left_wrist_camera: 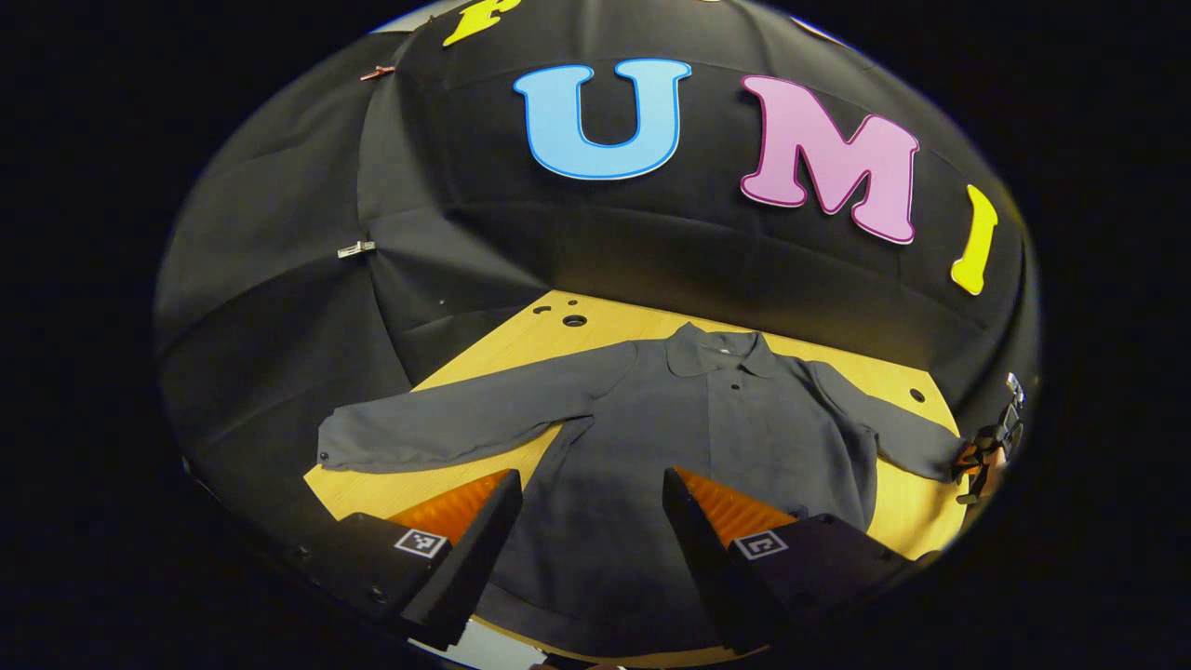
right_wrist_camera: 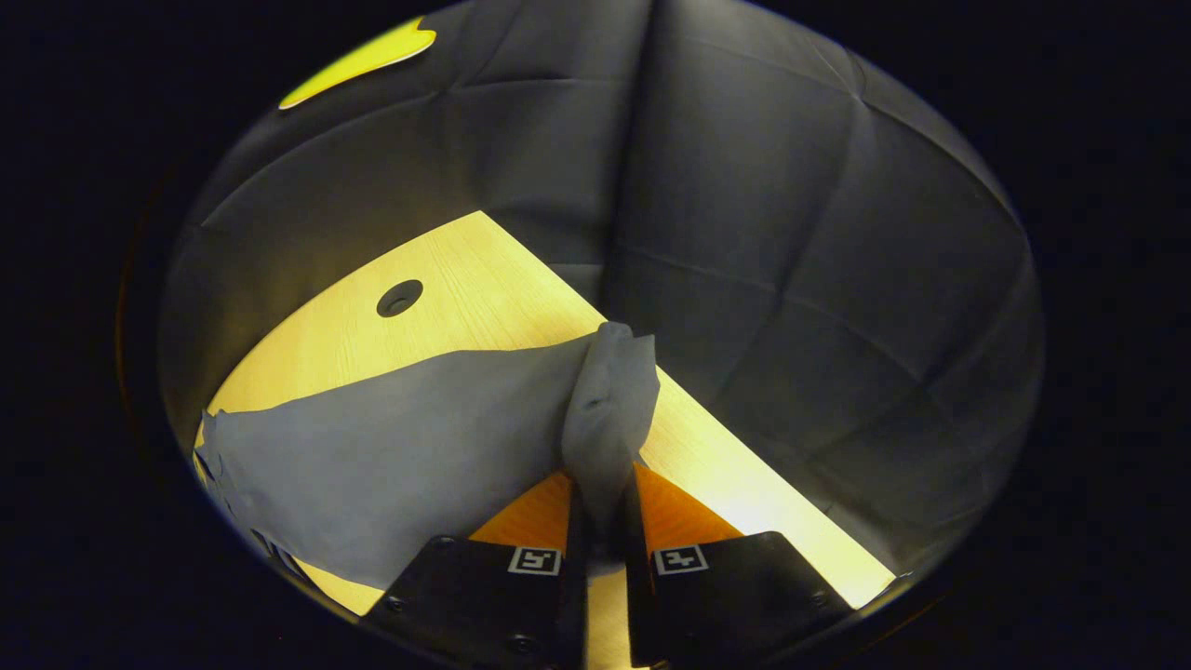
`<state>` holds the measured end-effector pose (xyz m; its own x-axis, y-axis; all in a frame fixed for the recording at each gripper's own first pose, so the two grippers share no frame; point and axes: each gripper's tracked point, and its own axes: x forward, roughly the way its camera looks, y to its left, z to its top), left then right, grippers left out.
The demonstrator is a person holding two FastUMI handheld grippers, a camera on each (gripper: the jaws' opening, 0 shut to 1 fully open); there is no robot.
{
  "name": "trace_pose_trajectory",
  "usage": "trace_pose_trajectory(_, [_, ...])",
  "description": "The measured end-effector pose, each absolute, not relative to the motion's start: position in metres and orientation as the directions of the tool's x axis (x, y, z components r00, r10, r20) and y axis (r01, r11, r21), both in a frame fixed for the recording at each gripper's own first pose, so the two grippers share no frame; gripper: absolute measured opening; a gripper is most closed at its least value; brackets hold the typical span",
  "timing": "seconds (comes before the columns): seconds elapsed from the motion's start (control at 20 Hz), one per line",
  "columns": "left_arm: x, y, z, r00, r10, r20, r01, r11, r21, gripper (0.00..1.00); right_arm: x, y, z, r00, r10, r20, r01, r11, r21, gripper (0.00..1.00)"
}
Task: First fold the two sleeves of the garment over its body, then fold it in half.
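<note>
The wooden table [left_wrist_camera: 614,333] carries the dark grey garment [left_wrist_camera: 707,428], which lies flat and face up with its collar [left_wrist_camera: 721,352] toward the black cloth wall [left_wrist_camera: 484,242] and its hem toward me. The body of the garment spreads across the middle of the table, and both sleeves reach outward from it. In the left gripper view, the left sleeve [left_wrist_camera: 465,419] stretches out flat, its cuff lying over the table's edge onto the black cloth. The right sleeve [left_wrist_camera: 884,423] runs toward the far side of the table, where my right gripper [left_wrist_camera: 982,456] meets its cuff. My left gripper [left_wrist_camera: 591,507] hangs above the lower part of the garment's body with its jaws spread wide and nothing between them. In the right gripper view, my right gripper [right_wrist_camera: 603,521] is closed on the cuff [right_wrist_camera: 609,400] of that sleeve: both fingers press the bunched cloth, which stands up between them, while the rest of the sleeve [right_wrist_camera: 391,447] lies on the table [right_wrist_camera: 465,279] beside a round hole [right_wrist_camera: 399,298] in the board.
</note>
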<state>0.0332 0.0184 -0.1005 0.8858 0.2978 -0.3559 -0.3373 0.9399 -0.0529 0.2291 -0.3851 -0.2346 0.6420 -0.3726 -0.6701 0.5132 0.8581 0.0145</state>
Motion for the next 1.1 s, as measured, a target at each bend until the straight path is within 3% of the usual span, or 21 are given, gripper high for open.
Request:
trace_pose_trajectory(0.05, [0.032,0.019,-0.102,0.883,0.3,-0.362,-0.342,0.938,-0.056,0.96,0.233,-0.385,-0.239,0.644,-0.365,-0.672,0.506,0.862,0.018,0.09])
trace_pose_trajectory(0.15, [0.03,0.021,-0.105,0.877,0.31,-0.367,-0.351,0.935,-0.047,0.96,0.234,-0.381,-0.237,0.663,-0.328,-0.673,0.479,0.877,0.045,0.06])
trace_pose_trajectory(0.45, [0.028,0.03,-0.095,0.878,0.332,-0.345,-0.359,0.933,-0.015,0.96,0.238,-0.377,-0.215,0.71,-0.312,-0.631,0.442,0.896,0.054,0.05])
trace_pose_trajectory(0.7, [0.016,0.036,-0.095,0.882,0.343,-0.324,-0.367,0.93,-0.013,0.96,0.241,-0.368,-0.172,0.789,-0.271,-0.552,0.33,0.944,0.008,0.05])
trace_pose_trajectory(1.1, [-0.004,0.057,-0.1,0.865,0.38,-0.326,-0.429,0.899,-0.091,0.96,0.232,-0.334,-0.059,0.891,-0.106,-0.442,0.109,0.994,-0.02,0.05])
